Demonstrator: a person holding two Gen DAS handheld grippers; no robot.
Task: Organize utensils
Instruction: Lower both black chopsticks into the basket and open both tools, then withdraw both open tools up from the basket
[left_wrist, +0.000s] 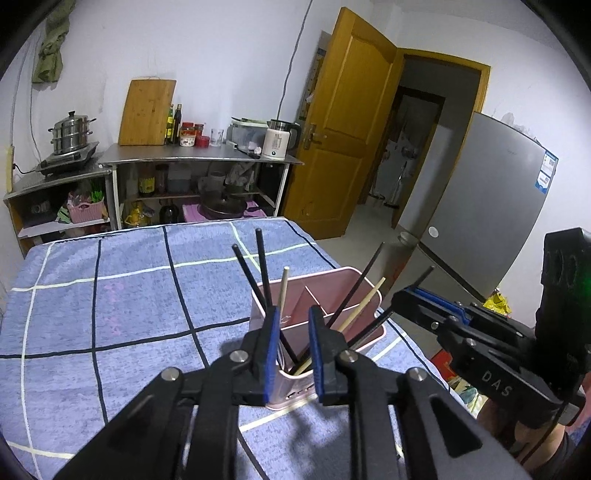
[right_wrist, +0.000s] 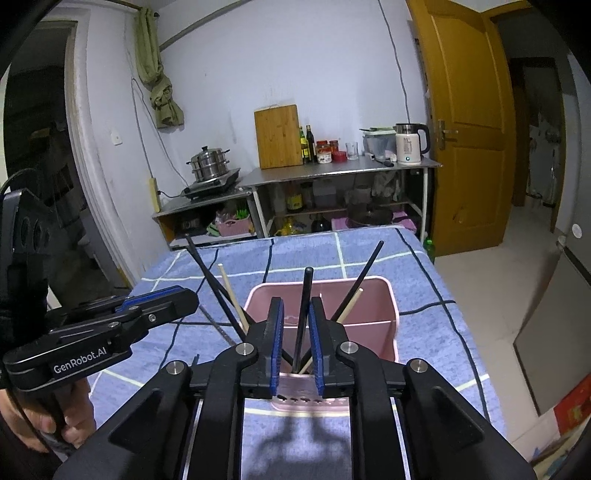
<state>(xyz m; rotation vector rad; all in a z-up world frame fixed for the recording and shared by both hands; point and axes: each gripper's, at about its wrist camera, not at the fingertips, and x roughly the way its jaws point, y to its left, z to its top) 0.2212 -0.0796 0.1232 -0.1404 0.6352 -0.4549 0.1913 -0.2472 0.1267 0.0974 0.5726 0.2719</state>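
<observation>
A pink utensil holder (right_wrist: 364, 325) stands near the right edge of a table under a blue checked cloth (left_wrist: 110, 295); its base is hidden behind the gripper fingers. About five black chopsticks (left_wrist: 263, 266) and two pale ones (left_wrist: 283, 291) lean inside. The left gripper (left_wrist: 291, 350) hangs released, grasping nothing. The right gripper (right_wrist: 296, 347) is parted around one black chopstick (right_wrist: 304, 314); contact unclear.

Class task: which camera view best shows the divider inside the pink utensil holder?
The right wrist view: the divider runs unobstructed across the pink utensil holder. In the left wrist view, chopsticks and fingers hide part of it.
</observation>
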